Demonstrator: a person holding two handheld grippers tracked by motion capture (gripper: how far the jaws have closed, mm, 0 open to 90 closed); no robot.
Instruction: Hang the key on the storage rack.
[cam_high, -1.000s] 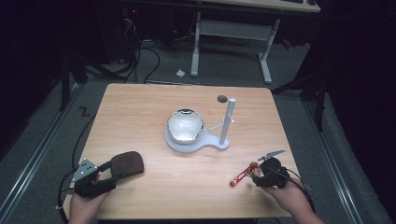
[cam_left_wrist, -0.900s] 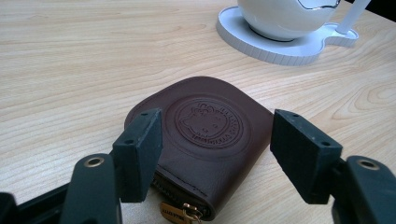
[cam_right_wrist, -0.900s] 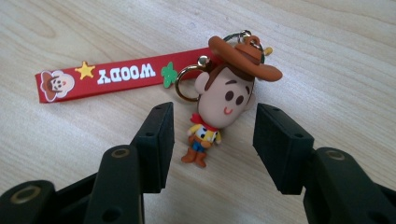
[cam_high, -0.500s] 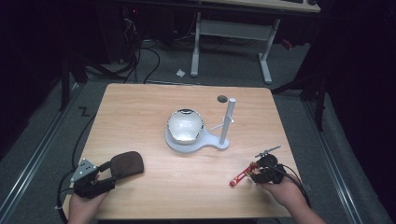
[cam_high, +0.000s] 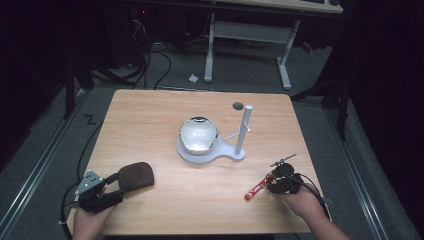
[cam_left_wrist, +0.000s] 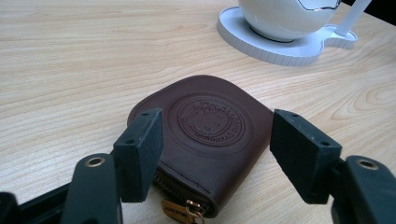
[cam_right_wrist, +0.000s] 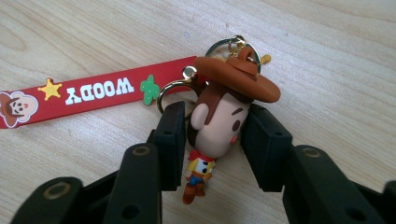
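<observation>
On the light wooden table (cam_high: 165, 115), over grey floor, a "WOODY" red strap (cam_right_wrist: 84, 95) is read; its cowboy figurine (cam_right_wrist: 224, 116) is clamped by the right gripper (cam_right_wrist: 212, 140); the left gripper (cam_left_wrist: 215, 144) is spread wide around a brown embossed leather pouch (cam_left_wrist: 210, 140).

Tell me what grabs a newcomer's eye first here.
The shiny white globe on its white stand at mid-table stands out first. Near the right edge, the right gripper clamps a cowboy figure keychain with a red strap. At front left, the left gripper straddles a brown leather pouch.

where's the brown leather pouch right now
In the high view the brown leather pouch lies flat on the table's near left part, straddled by the open jaws of the left hand-held gripper, with the white stand farther off toward the table's middle.
</observation>
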